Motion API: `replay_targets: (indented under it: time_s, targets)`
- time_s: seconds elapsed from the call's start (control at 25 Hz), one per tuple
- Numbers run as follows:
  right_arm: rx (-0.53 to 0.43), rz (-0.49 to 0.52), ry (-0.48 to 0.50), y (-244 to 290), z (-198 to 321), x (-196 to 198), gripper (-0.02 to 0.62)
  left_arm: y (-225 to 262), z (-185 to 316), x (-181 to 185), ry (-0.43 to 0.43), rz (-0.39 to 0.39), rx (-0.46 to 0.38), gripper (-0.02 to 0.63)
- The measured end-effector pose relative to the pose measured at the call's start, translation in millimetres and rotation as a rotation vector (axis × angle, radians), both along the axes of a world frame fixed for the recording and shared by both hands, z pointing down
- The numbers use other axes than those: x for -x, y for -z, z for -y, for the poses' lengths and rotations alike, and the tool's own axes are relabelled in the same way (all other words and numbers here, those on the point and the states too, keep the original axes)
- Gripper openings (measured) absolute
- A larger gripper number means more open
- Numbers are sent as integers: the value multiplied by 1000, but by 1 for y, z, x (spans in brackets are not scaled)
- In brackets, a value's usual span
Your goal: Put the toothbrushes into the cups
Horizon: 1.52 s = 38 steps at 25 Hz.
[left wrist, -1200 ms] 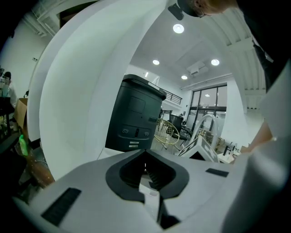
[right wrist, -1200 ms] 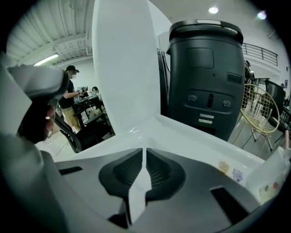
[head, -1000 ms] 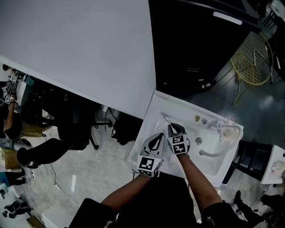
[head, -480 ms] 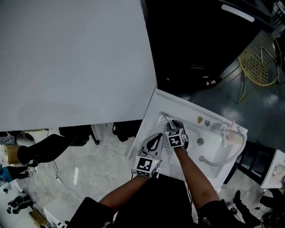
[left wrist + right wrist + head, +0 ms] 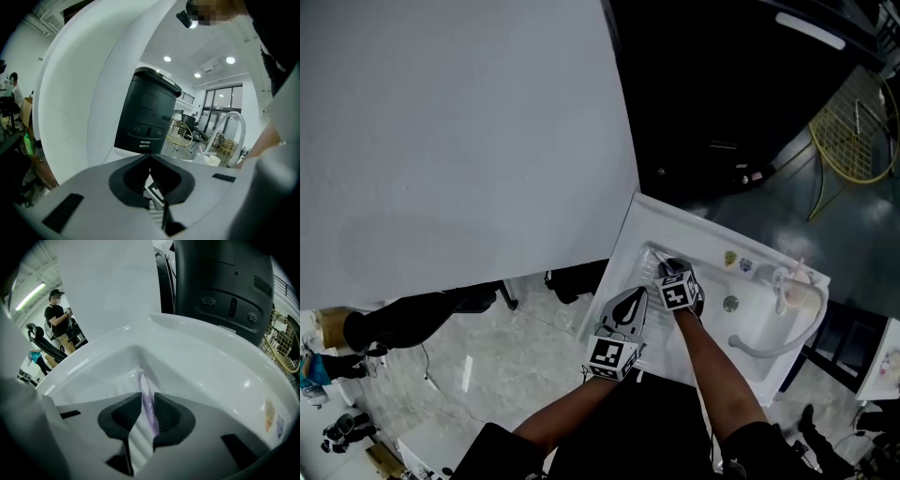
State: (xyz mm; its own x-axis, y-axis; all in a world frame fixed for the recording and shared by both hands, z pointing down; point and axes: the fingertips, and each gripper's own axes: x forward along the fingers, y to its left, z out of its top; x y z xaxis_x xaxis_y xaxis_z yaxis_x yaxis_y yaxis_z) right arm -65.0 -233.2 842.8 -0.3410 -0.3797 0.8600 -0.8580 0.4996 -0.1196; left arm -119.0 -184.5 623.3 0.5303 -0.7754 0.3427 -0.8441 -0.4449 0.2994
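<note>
While the right hand-held gripper [image 5: 666, 266] reaches down into the left end of the white washbasin [image 5: 712, 246], its jaws are pinched onto a pale purple, see-through toothbrush [image 5: 143, 381]. The right gripper view shows the handle clamped btwn the ribbed pads w/ the far end sticking out past the tips toward the basin wall [image 5: 201, 362]. In the head view the toothbrush [image 5: 652, 255] is a thin pale sliver just ahead of that gripper, over the basin's left part, well apart from the cup. The left hand-held gripper [image 5: 627, 298] sits just beside the right one, on the person's side, near the basin's front left rim. In the left gripper view its jaw tips [image 5: 150, 157] meet w/ nothing gripped btwn them. A light-coloured cup [image 5: 793, 292] stands at the far right end of the basin top, behind the curved faucet [image 5: 767, 343], w/ a pink toothbrush [image 5: 798, 270] already standing in it. The left gripper view shows the same cup [image 5: 213, 160] beyond the jaws, under the faucet arch [image 5: 229, 114]. A large black cabinet-like unit [image 5: 146, 112] stands behind the basin, a yellow wire chair [image 5: 848, 141] is off to the right, and a white panel [image 5: 459, 131] fills the upper left.
</note>
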Motion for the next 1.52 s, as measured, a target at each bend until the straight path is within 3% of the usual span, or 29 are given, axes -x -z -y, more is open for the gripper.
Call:
replay_targets:
  time_s: [0.28,0.52,1.04,1.52]
  targets:
    - [-9,-12,47,2,0,7,75,6,-6,13,3,16,-14,13]
    - [-15,31,20,20,-20,11,75,15,-27,22,-14,15,-25,13]
    - [-221,100,-42,128,-80,34,74,48,-73,52,-50,-39,-88,12]
    - [-471,175,-135,238,-129,35,72,71,-112,36,-173,-118,-137,12]
